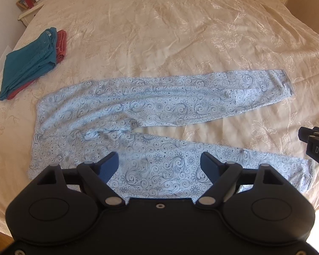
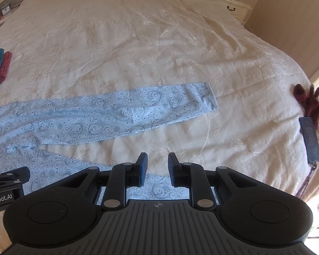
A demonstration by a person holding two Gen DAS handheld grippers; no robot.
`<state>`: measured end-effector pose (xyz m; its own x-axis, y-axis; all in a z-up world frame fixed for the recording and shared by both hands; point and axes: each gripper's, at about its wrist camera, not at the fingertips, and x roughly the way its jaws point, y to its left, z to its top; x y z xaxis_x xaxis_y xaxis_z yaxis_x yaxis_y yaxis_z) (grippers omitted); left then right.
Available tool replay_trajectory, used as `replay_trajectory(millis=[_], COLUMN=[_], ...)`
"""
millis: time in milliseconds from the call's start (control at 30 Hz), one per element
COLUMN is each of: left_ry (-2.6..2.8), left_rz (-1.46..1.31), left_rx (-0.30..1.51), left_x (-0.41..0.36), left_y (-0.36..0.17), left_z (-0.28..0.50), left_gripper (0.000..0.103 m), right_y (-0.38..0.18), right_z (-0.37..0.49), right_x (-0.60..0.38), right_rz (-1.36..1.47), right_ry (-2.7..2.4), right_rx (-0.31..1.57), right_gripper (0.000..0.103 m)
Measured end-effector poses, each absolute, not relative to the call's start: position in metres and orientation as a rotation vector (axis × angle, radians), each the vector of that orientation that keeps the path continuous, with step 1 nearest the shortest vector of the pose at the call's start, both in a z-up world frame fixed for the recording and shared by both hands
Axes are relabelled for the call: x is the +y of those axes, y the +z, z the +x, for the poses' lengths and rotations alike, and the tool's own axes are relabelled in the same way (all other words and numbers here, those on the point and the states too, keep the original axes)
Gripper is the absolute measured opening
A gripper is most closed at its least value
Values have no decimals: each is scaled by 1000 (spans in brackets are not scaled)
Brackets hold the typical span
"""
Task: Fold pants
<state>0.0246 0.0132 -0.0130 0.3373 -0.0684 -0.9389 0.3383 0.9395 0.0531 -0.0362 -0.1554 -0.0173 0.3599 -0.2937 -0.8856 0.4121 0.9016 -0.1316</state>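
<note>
The pants (image 1: pixel 151 114) lie spread flat on the bed (image 1: pixel 180 31), both legs apart, no fold made yet; the left gripper (image 1: pixel 159 165) stands wide over the near leg, holding nothing; the right gripper (image 2: pixel 157 165) is narrow and empty; all folding remains.

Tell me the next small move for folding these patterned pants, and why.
Probably lower both grippers onto the near leg and pinch its edge. The patterned pants lie flat on the bed, legs spread apart and unfolded. The left gripper hangs open over the near leg; the right gripper hangs near its hem end, holding nothing.
</note>
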Motion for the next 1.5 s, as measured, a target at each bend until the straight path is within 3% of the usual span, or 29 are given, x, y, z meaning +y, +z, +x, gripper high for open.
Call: replay_trajectory(millis=[133,300,633,867,1067,1200,1500], left_ry=[-257,-282,-235,-198,-168,-145,-161], left_rz=[257,215,215,213,222,226,187], left_rx=[1137,1193,1225,1250,1270,1320,1303], left_x=[12,14,8,6,5,3,0], left_y=[-9,-12,-33,-53,-75,-90,-88], left_z=[25,36,69,114,154,177,222], left_gripper=[84,83,73,73,73,73,73], right_y=[-15,-20,-47,-78,-118,-152,-156], right_z=[-36,-29,1,48,101,121,165], right_x=[-163,-172,-205,-259,-277,-285,-330], right_rz=[177,265,393,633,498,564,657], right_ry=[-476,-417,-380,-432,-476,-477,-598], right_rx=[1106,1146,1236,1127,1096,1228,1218], right_gripper=[21,21,20,21,20,20,21])
